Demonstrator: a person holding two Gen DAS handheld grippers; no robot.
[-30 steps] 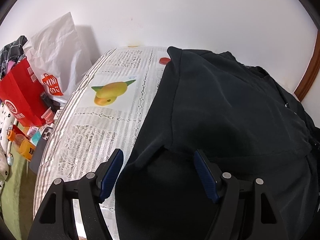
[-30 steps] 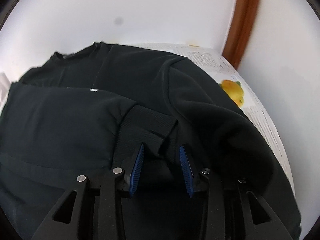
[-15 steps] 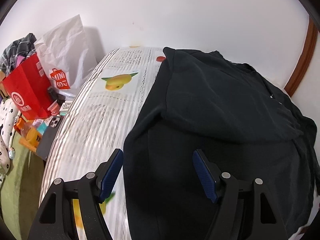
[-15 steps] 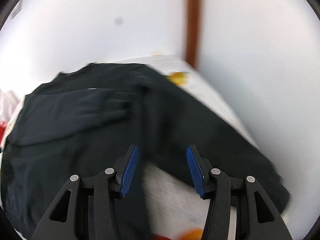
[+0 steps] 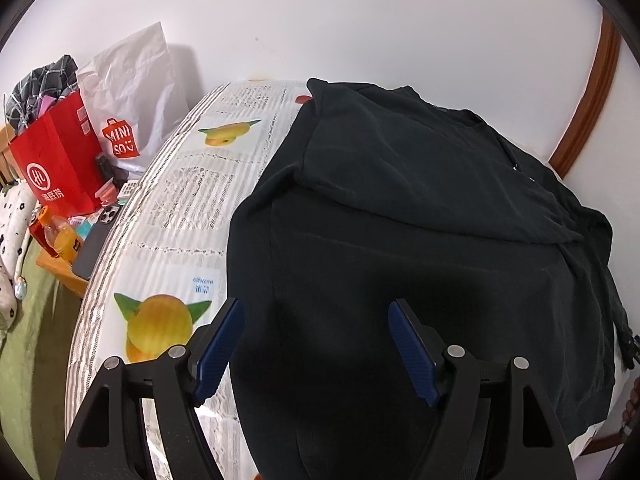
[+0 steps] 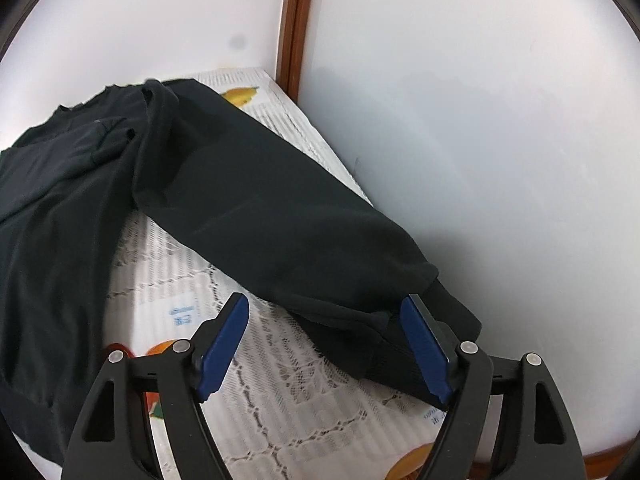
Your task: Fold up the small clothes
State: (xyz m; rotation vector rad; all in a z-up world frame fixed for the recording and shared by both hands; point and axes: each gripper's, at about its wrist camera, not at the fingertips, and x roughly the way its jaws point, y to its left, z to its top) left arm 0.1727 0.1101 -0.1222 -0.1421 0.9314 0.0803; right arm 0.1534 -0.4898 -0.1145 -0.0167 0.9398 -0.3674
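Note:
A black long-sleeved top (image 5: pixel 420 216) lies spread on a table with a white lace cloth printed with mangoes (image 5: pixel 176 216). One sleeve is folded across its chest. My left gripper (image 5: pixel 316 344) is open and empty, hovering above the top's lower hem. In the right wrist view the other sleeve (image 6: pixel 260 208) stretches out toward the table's right edge, its ribbed cuff (image 6: pixel 404 360) by the right fingertip. My right gripper (image 6: pixel 324 340) is open and empty above the cloth, next to that cuff.
A red paper bag (image 5: pixel 56 168) and a white Miniso bag (image 5: pixel 132 104) stand left of the table, with bottles and a phone (image 5: pixel 92 248) on a low stand. White walls and a brown wooden frame (image 6: pixel 294 24) close in the far right corner.
Both grippers pulled back toward the near edge. The right gripper let go of the folded sleeve, opened wide and swung right to the outstretched sleeve. The left stayed open.

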